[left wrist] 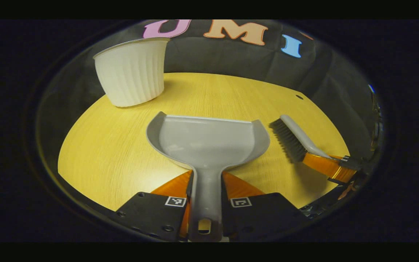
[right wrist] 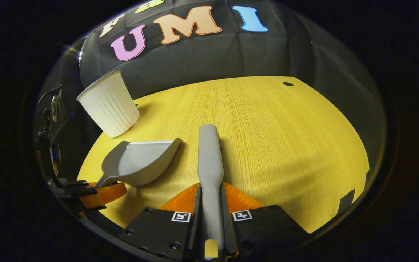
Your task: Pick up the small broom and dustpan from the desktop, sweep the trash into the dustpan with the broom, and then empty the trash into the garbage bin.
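Note:
In the left gripper view my left gripper (left wrist: 206,179) is shut on the handle of the grey dustpan (left wrist: 209,140), whose scoop points away from me just above the table; its inside is bare grey. To its right the small broom (left wrist: 292,140), dark bristles down, is held by my right gripper (left wrist: 335,168). In the right gripper view my right gripper (right wrist: 209,188) is shut on the grey broom handle (right wrist: 209,156). The dustpan (right wrist: 140,162) hangs to the left in my left gripper (right wrist: 98,194). A white ribbed garbage bin (left wrist: 131,71) (right wrist: 109,103) stands upright at the far left of the table.
The yellow wooden table (right wrist: 275,134) stretches ahead and to the right, with a small dark hole (right wrist: 287,84) near its far edge. The black cloth wall stands behind the table and the bin. A dark patch (right wrist: 347,200) sits at the table's near right edge.

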`<action>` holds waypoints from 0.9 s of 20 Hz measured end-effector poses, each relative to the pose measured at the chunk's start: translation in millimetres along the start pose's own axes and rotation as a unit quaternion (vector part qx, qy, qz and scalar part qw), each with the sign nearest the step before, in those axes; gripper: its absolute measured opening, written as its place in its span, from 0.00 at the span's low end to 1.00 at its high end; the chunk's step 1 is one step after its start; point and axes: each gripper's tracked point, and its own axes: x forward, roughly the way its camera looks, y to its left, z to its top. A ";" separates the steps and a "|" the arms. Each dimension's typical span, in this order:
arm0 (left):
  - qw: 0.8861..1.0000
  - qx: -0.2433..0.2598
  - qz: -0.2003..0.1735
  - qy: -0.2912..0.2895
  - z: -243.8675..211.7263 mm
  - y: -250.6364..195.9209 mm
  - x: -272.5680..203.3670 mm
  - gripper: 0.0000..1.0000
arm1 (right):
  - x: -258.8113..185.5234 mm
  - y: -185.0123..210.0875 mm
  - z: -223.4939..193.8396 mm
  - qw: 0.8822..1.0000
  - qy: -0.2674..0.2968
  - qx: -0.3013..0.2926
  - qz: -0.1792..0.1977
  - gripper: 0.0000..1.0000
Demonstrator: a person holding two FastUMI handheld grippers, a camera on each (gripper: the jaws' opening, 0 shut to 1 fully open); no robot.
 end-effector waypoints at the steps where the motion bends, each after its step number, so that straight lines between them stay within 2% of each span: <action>1: 1.000 -0.001 0.001 0.001 -1.8 0.2 0.4 0.30 | 0.1 0.1 0.2 1.000 -0.001 0.001 -0.001 0.22; 4: 1.000 -0.020 -0.006 0.008 -6.1 -2.8 1.2 0.32 | 2.2 -5.6 2.2 1.000 0.004 0.006 -0.007 0.27; 5: 1.000 -0.025 -0.009 0.003 -2.8 -5.0 0.0 0.35 | 2.1 -8.9 1.6 1.000 0.007 0.004 -0.008 0.23; 6: 1.000 -0.029 -0.011 0.002 -2.4 -6.8 0.4 0.35 | -1.3 -11.6 2.6 1.000 0.008 0.008 -0.007 0.29; 7: 0.999 -0.030 -0.011 0.002 -3.3 -6.8 1.0 0.35 | -4.2 -12.5 3.6 1.000 0.009 0.012 -0.005 0.29; 8: 0.999 -0.030 -0.010 0.001 -3.4 -5.4 0.5 0.44 | -3.1 -11.3 3.6 1.000 0.007 0.014 -0.005 0.28; 9: 1.000 -0.029 -0.009 0.002 -3.6 -4.1 -0.1 0.40 | -4.3 -12.5 3.7 1.000 0.007 0.015 -0.005 0.30; 11: 1.000 -0.028 -0.007 0.001 -3.2 -3.2 -1.5 0.47 | -5.3 -14.3 1.5 1.000 0.012 0.013 -0.005 0.34; 12: 1.000 -0.029 -0.006 0.000 -2.7 -3.1 -1.7 0.48 | -7.4 -15.5 -1.7 1.000 0.015 0.010 -0.006 0.29; 13: 1.000 -0.030 -0.007 -0.002 -1.9 -3.3 -2.2 0.51 | -9.6 -14.4 -3.7 1.000 0.018 0.010 -0.002 0.42; 15: 0.999 -0.029 -0.011 -0.013 0.9 -4.7 -5.7 0.57 | -12.3 -10.9 -8.4 1.000 0.023 0.010 0.003 0.48; 16: 0.999 -0.029 -0.014 -0.021 4.0 -5.1 -9.3 0.59 | -14.3 -8.4 -8.2 1.000 0.021 0.010 0.011 0.48; 17: 0.999 -0.028 -0.014 -0.030 8.1 -5.6 -14.6 0.61 | -17.2 -8.2 -8.0 1.000 0.019 0.010 0.014 0.54; 18: 0.999 -0.026 -0.014 -0.042 13.2 -5.6 -18.0 0.68 | -19.6 -6.9 -7.4 1.000 0.014 0.009 0.016 0.57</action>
